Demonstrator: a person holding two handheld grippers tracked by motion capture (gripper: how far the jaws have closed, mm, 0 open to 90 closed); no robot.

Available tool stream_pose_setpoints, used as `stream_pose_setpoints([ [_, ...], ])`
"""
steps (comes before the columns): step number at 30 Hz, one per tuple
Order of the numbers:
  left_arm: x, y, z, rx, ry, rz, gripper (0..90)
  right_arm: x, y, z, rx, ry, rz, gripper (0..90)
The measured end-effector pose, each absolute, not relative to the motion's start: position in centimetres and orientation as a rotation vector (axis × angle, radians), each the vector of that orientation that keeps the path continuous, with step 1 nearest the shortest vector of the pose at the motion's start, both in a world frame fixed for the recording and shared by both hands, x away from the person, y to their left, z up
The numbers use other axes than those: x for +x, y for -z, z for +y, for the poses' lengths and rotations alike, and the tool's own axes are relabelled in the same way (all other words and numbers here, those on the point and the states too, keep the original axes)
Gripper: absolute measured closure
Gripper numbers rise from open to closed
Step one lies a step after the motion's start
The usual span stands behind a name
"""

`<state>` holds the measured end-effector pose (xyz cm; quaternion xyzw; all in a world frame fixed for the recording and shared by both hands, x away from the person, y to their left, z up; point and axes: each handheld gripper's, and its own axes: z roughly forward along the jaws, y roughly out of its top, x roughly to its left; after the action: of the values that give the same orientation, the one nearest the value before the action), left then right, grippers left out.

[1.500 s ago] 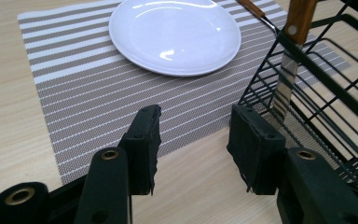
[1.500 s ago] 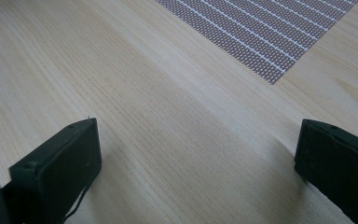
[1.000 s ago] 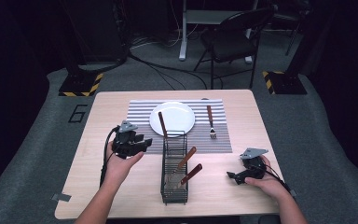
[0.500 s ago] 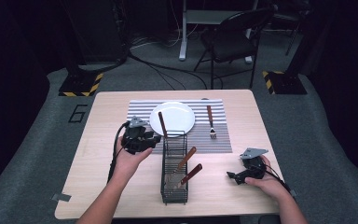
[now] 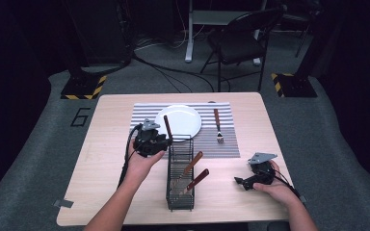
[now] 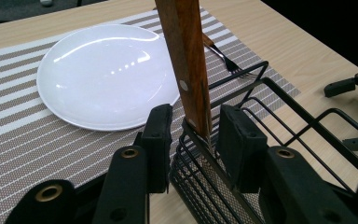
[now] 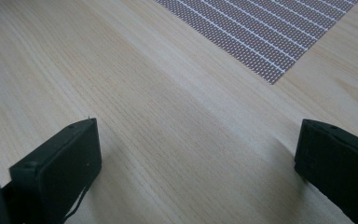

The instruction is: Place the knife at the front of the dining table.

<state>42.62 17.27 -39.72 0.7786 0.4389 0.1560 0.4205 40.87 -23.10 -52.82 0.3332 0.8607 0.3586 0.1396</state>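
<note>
The left tongs (image 5: pixel 160 143) have slid in to the wire caddy (image 5: pixel 180 183), jaws open around the wooden-handled utensil (image 6: pixel 189 65) standing at its corner: a grab looks imminent. The right tongs (image 5: pixel 243 182) rest open on the table (image 5: pixel 106 159), well apart.

My light wooden table (image 5: pixel 106 159) carries a striped placemat (image 5: pixel 144 118) at its far middle and, nearer me, a black wire cutlery basket (image 5: pixel 179 185) whose far end overlaps the mat's near edge. My right gripper (image 5: pixel 250 181) rests on the bare wood at the near right.
</note>
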Motion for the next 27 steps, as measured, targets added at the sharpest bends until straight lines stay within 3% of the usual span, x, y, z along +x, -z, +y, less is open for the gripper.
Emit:
stream_pose_setpoints([
  [14,43.37,40.55,16.27,1.947,-0.4,1.103,73.2,40.88,52.82,-23.1,0.963,-1.038,2.487,0.0],
  [27,42.58,40.23,16.52,1.94,-0.413,1.076,75.6,40.88,52.82,-23.1,0.963,-1.038,2.487,0.0],
])
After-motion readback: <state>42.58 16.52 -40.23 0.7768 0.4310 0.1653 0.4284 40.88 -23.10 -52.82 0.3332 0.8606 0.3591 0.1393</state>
